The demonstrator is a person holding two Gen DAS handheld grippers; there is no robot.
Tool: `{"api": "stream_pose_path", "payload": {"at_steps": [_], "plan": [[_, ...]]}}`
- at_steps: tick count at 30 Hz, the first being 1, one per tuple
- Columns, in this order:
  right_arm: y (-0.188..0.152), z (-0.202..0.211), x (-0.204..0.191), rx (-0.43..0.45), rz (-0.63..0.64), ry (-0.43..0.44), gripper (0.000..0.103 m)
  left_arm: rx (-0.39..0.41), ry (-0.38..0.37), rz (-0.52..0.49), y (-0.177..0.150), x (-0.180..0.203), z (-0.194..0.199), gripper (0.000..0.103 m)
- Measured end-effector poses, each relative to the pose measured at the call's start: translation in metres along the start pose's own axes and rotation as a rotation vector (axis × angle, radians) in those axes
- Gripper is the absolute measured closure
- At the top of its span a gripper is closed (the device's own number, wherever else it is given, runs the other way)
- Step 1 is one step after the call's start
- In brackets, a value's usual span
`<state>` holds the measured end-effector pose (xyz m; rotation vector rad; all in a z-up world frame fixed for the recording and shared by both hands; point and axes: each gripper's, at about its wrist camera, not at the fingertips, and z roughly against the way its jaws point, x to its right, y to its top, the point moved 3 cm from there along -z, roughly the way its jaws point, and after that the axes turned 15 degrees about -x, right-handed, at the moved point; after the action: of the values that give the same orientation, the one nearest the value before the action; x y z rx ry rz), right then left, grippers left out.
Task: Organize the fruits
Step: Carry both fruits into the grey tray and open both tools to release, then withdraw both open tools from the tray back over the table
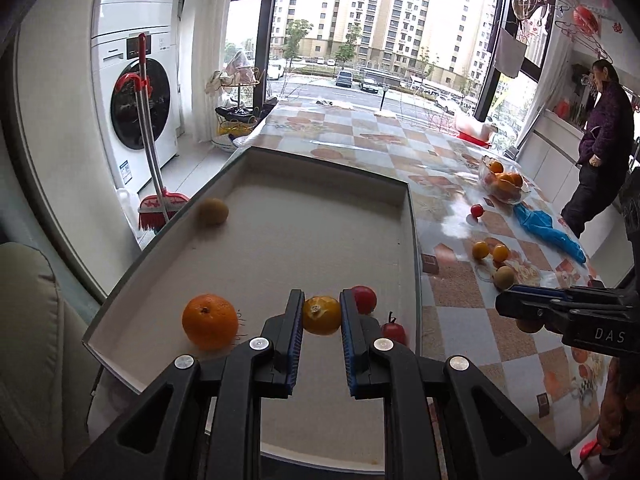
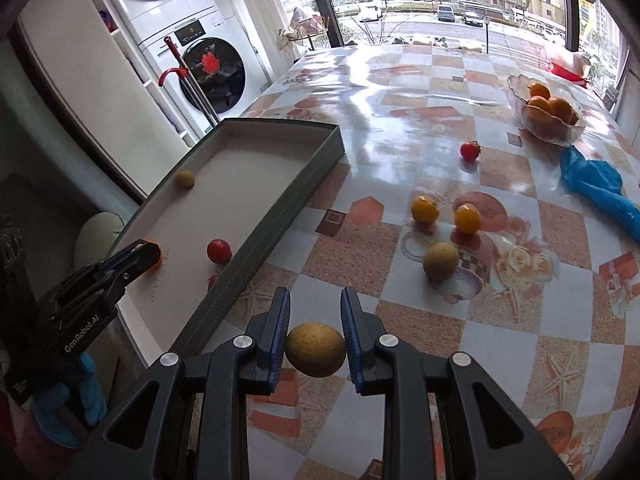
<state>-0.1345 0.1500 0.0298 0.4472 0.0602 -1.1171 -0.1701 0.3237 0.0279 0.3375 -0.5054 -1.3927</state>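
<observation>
Gripper (image 2: 315,320) over checked tablecloth (image 2: 400,320); washing machine (image 1: 136,92) by window (image 1: 380,20)

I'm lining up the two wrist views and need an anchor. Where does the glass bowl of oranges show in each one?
Left wrist view: the glass bowl of oranges sits right of centre, on the table beyond the tray's far right corner.
Right wrist view: the same bowl is at upper right, near the table's far edge.
Shared landmark: the blue plastic bag lies just below the bowl in both.
</observation>
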Motion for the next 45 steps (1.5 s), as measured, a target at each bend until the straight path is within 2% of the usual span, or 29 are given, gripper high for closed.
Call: {"api": "stream_pose_path", "payload": {"at_steps": [9, 18, 26, 27, 31, 32, 33, 34, 35, 37, 39, 45], "plan": [[0.032, -0.028, -0.053, -0.020, 0.087, 0.016, 0.074, -0.016, 0.003, 0.027, -0.003, -0.013, -0.013, 0.084], [0.039, -0.041, -0.060, -0.035, 0.111, -0.008, 0.075, -0.067, -0.012, 0.051, -0.009, -0.017, -0.030, 0.084], [0.047, -0.051, -0.070, -0.034, 0.139, -0.020, 0.075, -0.082, -0.017, 0.054, -0.014, -0.013, -0.036, 0.084], [0.047, -0.054, -0.070, -0.041, 0.144, -0.015, 0.073, -0.078, -0.016, 0.055, -0.014, -0.014, -0.036, 0.084], [0.045, -0.046, -0.075, -0.011, 0.160, -0.008, 0.024, -0.075, 0.000, 0.050, -0.015, -0.012, -0.037, 0.083], [0.045, -0.040, -0.076, 0.011, 0.164, -0.036, 0.020, -0.076, 0.002, 0.043, -0.014, -0.010, -0.037, 0.076], [0.045, -0.035, -0.077, 0.030, 0.168, -0.062, 0.018, -0.076, -0.001, 0.037, -0.014, -0.009, -0.036, 0.053], [0.044, -0.030, -0.076, 0.043, 0.173, -0.075, 0.018, -0.072, 0.004, 0.038, -0.014, -0.008, -0.035, 0.038], [0.043, -0.026, -0.074, 0.053, 0.174, -0.084, 0.018, -0.055, 0.018, 0.047, -0.014, -0.007, -0.031, 0.017], [0.040, -0.019, -0.065, 0.064, 0.161, -0.111, 0.014, -0.015, 0.008, 0.044, -0.014, -0.004, -0.023, 0.016], [0.036, -0.014, -0.049, 0.070, 0.132, -0.133, 0.012, -0.018, 0.016, 0.028, -0.013, 0.000, -0.021, 0.016], [0.013, -0.003, 0.026, 0.053, -0.026, -0.209, 0.012, 0.006, 0.011, -0.037, -0.013, 0.020, -0.020, 0.016]]}}
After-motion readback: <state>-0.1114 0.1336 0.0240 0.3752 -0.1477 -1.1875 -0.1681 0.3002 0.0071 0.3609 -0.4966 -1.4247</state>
